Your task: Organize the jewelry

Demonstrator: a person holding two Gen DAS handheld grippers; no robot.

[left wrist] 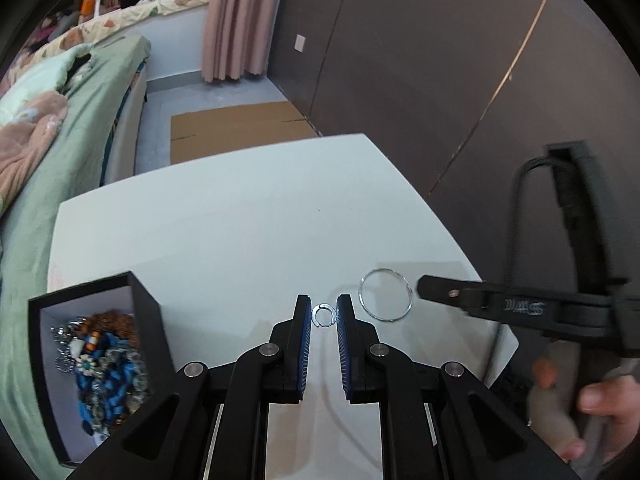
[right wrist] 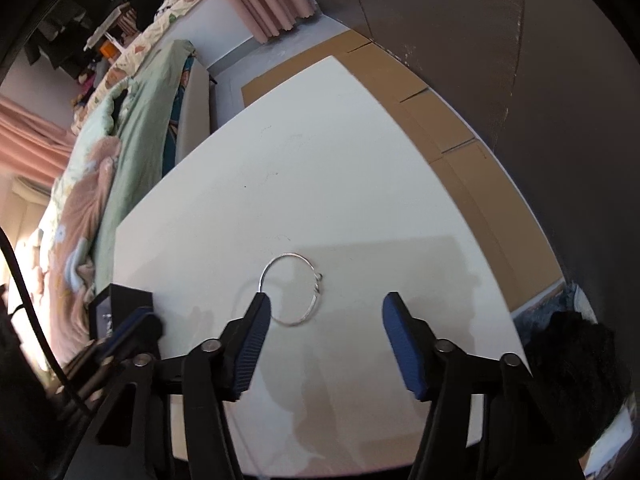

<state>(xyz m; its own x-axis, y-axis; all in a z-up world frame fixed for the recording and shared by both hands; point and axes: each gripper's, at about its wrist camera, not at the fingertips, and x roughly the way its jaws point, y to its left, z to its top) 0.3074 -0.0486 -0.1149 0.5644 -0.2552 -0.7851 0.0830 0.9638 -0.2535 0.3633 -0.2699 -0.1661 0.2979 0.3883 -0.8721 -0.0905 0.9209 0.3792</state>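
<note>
A small silver ring (left wrist: 323, 315) lies on the white table (left wrist: 240, 232) between the tips of my left gripper (left wrist: 324, 312), whose jaws stand narrowly open around it without touching. A thin silver bangle (left wrist: 385, 295) lies just to its right; it also shows in the right wrist view (right wrist: 291, 290). My right gripper (right wrist: 326, 308) is wide open, just short of the bangle, its left finger beside the bangle's near edge. A black jewelry box (left wrist: 100, 360) holding several blue and beaded pieces stands at the table's left front; its corner shows in the right wrist view (right wrist: 120, 300).
A bed with green and pink bedding (left wrist: 60, 140) runs along the table's left side. Flattened cardboard (left wrist: 236, 128) lies on the floor beyond the table. A dark wall (left wrist: 440, 80) stands to the right. Pink curtains (left wrist: 236, 20) hang at the back.
</note>
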